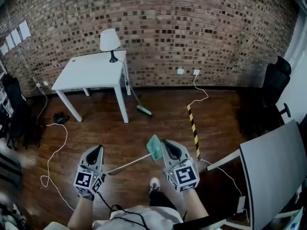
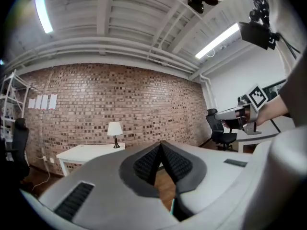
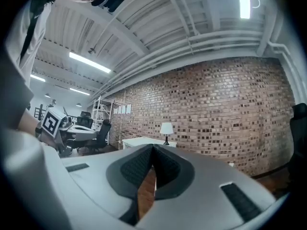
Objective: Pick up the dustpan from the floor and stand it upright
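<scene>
Head view: the dustpan (image 1: 154, 147) lies flat on the wood floor (image 1: 216, 114), well out from the white table (image 1: 91, 73). Its teal plastic scoop points toward the table, and the thin pale handle (image 1: 127, 164) slants away toward the left gripper (image 1: 98, 149). The right gripper (image 1: 166, 143) is just beside the scoop.

Left gripper view: the left gripper (image 2: 160, 150) has its ribbed black pads (image 2: 146, 164) pressed together, holding nothing.

Right gripper view: the right gripper (image 3: 152, 150) is also closed and empty.

The table (image 1: 91, 73) stands in the upper left of the frame, before the wall (image 1: 201, 28), with the lamp (image 1: 110, 42) on its far edge. A brush (image 1: 143, 110) lies just right of its front leg. At lower centre the dustpan (image 1: 154, 146) lies on the floor (image 1: 96, 128), between the left gripper (image 1: 98, 149) and the right gripper (image 1: 166, 143). A chair (image 1: 276, 80) stands at far right.
</scene>
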A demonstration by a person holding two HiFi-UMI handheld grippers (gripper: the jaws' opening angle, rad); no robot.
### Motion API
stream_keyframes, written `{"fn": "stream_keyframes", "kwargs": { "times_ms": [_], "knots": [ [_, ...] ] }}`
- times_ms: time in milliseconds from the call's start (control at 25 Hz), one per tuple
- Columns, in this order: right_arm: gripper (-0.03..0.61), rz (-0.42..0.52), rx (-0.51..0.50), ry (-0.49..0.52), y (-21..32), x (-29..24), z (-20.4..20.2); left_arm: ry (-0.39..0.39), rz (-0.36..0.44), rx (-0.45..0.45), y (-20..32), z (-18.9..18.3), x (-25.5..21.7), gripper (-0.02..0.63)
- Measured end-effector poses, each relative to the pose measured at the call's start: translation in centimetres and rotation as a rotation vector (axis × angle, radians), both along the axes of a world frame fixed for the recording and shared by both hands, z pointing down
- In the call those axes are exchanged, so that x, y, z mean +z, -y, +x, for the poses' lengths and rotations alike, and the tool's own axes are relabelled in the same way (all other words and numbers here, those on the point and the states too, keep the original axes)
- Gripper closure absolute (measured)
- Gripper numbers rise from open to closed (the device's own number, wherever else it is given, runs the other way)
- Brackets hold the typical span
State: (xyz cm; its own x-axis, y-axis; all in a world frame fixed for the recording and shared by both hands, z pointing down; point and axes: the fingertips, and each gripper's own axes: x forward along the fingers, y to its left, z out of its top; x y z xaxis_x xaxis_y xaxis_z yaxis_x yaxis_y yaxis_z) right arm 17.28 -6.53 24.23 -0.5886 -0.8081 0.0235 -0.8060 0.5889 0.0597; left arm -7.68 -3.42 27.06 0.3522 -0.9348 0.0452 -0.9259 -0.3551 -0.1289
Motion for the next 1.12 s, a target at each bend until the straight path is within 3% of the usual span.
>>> {"fn": "stream_keyframes", "kwargs": {
  "times_ms": [280,400,600,680,840,920,1000,1120],
  "knots": [
    [0.592,-0.044,-0.019,0.037,10.0,0.2,3.2,0.038,0.021,-0.006,10.0,3.4,-2.1,0.614],
    [0.592,-0.072,-0.023,0.022,12.7,0.5,2.8,0.07,-0.025,-0.003,12.1,3.1,-1.1,0.615],
    [0.573,-0.107,-0.028,0.012,15.0,2.2,1.2,0.261,-0.105,0.107,12.6,4.6,1.7,0.602],
    [0.569,-0.122,-0.034,0.013,15.8,2.7,0.2,0.232,-0.129,0.143,13.0,4.1,2.6,0.59],
    [0.544,-0.168,-0.082,0.001,16.1,5.2,-2.1,0.115,-0.21,0.161,12.4,1.9,5.8,0.481],
    [0.444,-0.218,-0.12,-0.024,16.3,7.6,-3.6,0.079,-0.244,0.163,12.4,-0.2,8.9,0.456],
    [0.373,-0.268,-0.148,-0.067,16.9,10.3,-5.3,0.032,-0.287,0.116,12.9,-3.2,12.0,0.456],
    [0.349,-0.308,-0.191,-0.174,16.9,15.0,-7.5,-0.046,-0.379,0.003,12.3,-7.0,17.0,0.456]
  ]
}}
